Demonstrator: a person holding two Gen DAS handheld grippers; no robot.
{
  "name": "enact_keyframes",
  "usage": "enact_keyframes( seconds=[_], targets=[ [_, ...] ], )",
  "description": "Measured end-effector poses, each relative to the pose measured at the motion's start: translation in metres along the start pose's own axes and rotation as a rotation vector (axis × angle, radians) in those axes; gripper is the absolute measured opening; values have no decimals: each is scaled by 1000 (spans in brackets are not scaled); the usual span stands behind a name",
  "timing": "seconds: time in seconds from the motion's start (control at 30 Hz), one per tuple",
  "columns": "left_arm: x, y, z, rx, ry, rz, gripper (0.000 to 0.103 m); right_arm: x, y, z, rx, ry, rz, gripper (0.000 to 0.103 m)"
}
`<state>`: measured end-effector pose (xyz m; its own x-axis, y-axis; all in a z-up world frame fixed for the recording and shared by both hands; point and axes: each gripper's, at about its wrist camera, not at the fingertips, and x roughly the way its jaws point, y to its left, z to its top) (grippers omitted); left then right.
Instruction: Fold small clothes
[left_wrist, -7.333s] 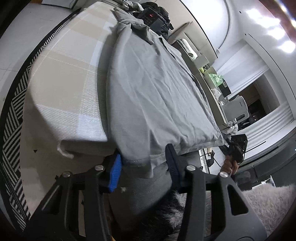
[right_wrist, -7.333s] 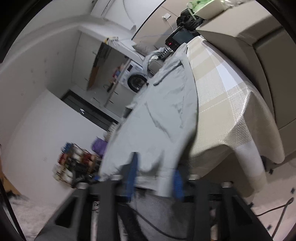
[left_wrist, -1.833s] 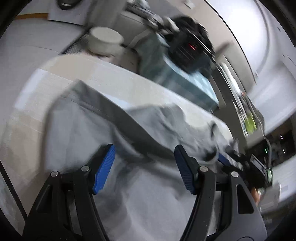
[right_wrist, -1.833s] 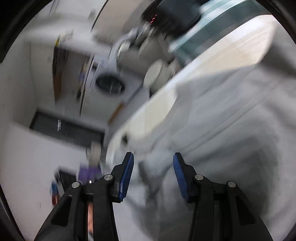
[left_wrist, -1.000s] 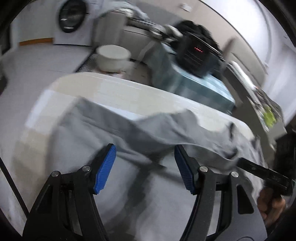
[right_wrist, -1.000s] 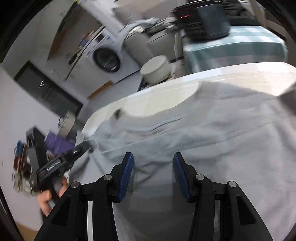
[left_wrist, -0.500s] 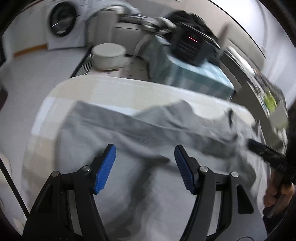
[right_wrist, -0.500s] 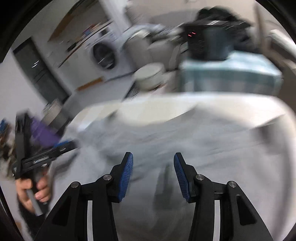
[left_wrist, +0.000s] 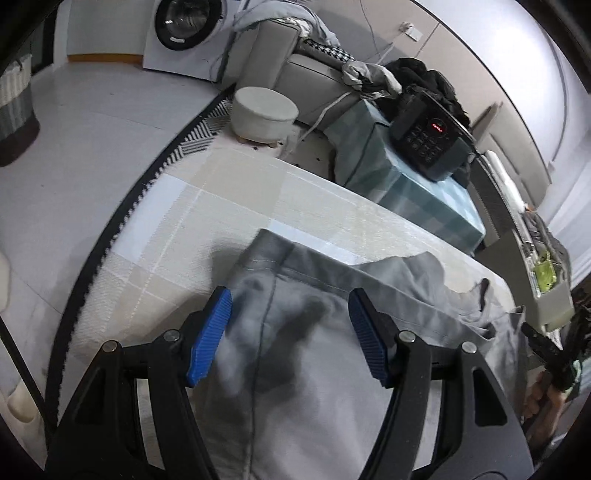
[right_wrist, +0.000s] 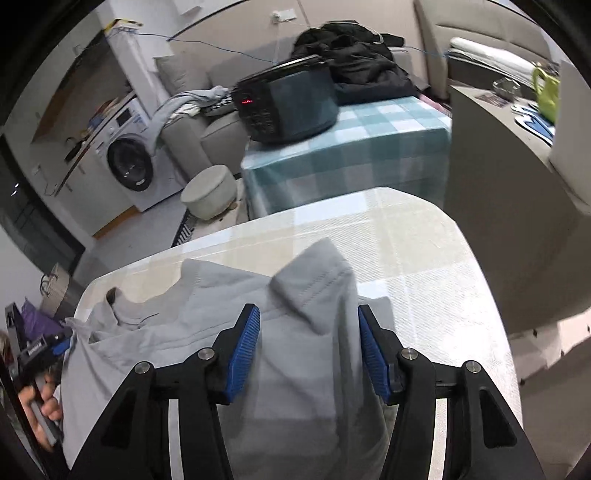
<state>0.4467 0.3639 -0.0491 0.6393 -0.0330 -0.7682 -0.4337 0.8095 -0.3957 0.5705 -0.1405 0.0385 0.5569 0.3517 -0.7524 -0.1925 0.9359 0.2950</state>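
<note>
Both sets of fingers released, right gripper just widened with nothing clamped, left gripper likewise empty over grey shirt folded on tabletop near edge: smooth fold flat, square the edges before regrasping.

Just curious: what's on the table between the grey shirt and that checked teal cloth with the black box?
Nothing: only bare beige plaid tablecloth between the grey shirt and the teal checked cloth, clearest in the right wrist view.

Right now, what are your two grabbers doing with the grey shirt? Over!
Left gripper open, right gripper just opening, neither pinching cloth. Grey shirt bunched on checked tablecloth, half folded. Nothing in the way.
</note>
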Motion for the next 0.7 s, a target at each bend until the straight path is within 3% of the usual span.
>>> enact_keyframes(
  seconds=[0.07, 0.13, 0.17, 0.23, 0.27, 0.47, 0.7],
  targets=[
    [-2, 1, 0, -13, 8, -23, 63, 8, 4, -2, 12, 17, 42, 56],
    [-3, 2, 0, -15, 10, -35, 63, 10, 5, -2, 9, 13, 9, 48],
    [-4, 3, 1, -13, 8, -39, 62, 12, 6, -3, -1, 10, -10, 39],
    [-6, 3, 2, -9, 0, -41, 57, 14, 6, -4, -21, 9, -59, 9],
    [-7, 4, 3, -4, -2, -34, 54, 16, 5, -4, -26, 9, -85, 4],
    [-12, 18, 7, -42, -20, -42, 54, 0, -12, 2, 61, -90, -105, 3],
    [-3, 21, 8, -45, -62, -48, 54, 1, -13, 6, 81, -95, -81, 3]
  ],
)
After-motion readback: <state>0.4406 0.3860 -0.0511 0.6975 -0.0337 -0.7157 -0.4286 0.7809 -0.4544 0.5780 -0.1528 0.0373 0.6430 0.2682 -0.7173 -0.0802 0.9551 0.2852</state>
